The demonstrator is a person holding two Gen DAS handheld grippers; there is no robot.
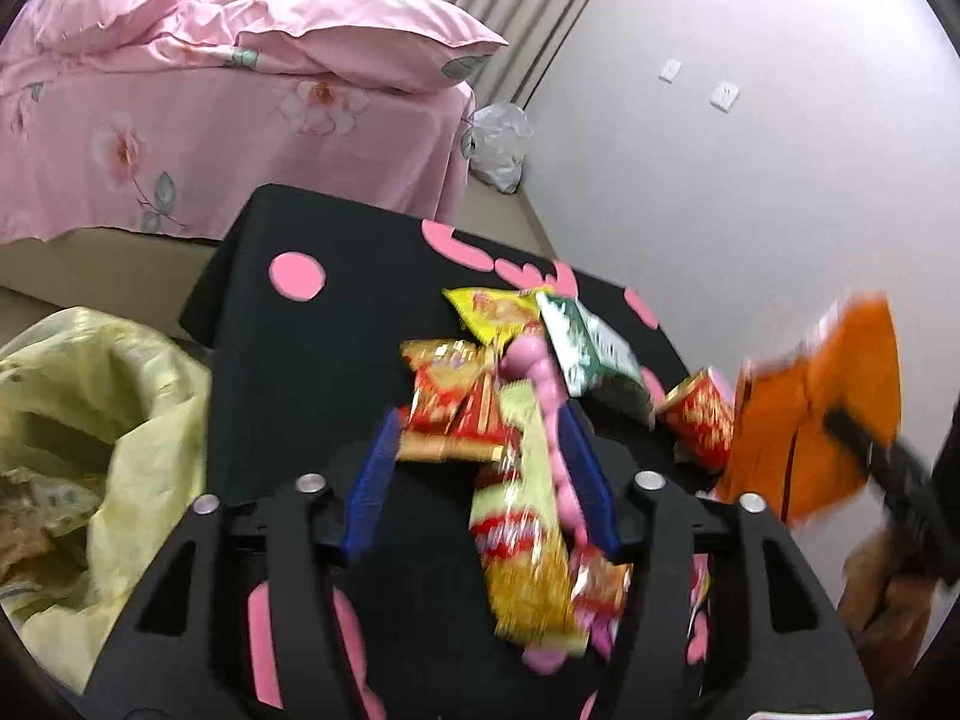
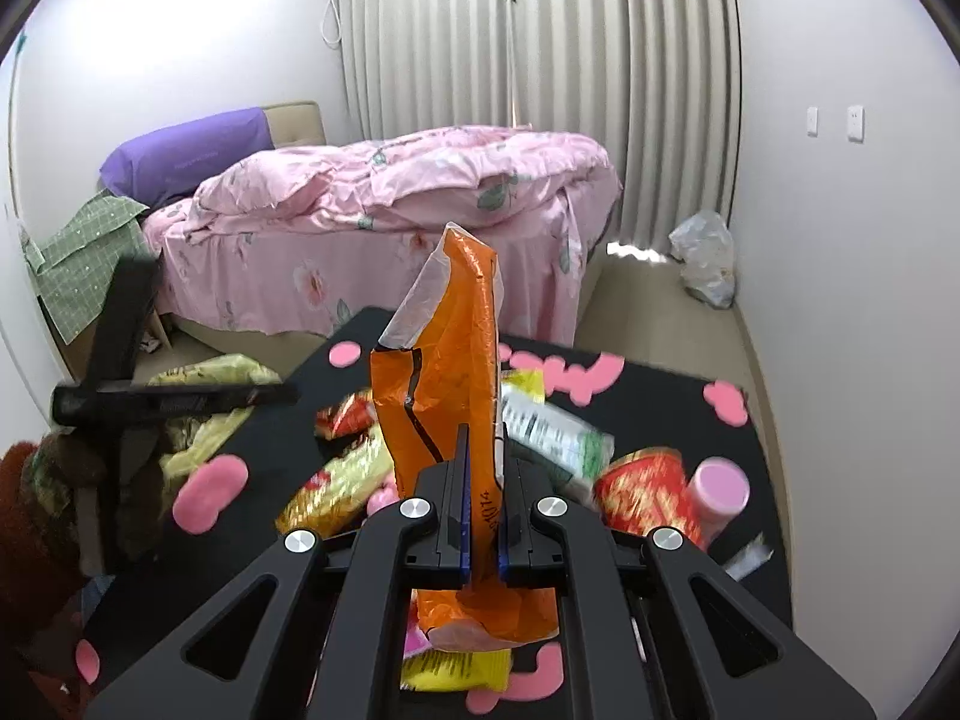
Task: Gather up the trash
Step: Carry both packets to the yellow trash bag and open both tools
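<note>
A pile of snack wrappers lies on a black table with pink spots (image 1: pixel 312 360). My left gripper (image 1: pixel 480 429) hangs over the pile, blue pads apart. A red-gold wrapper (image 1: pixel 450 408), a yellow-green wrapper (image 1: pixel 528 540) and a pink beaded thing (image 1: pixel 552 432) lie between them, with no pad visibly pressing. My right gripper (image 2: pixel 483 462) is shut on an orange wrapper (image 2: pixel 444 360), which stands upright above the table. The orange wrapper (image 1: pixel 810 420) also shows at the right of the left wrist view. A yellow-green trash bag (image 1: pixel 120 420) gapes open at the table's left side.
On the table's right part stand a red cup (image 2: pixel 651 492) and a pink bottle (image 2: pixel 717 492), with a green-white wrapper (image 2: pixel 552 426) beside them. A pink bed (image 2: pixel 390 210) stands behind the table. A white plastic bag (image 2: pixel 705 258) lies on the floor by the wall.
</note>
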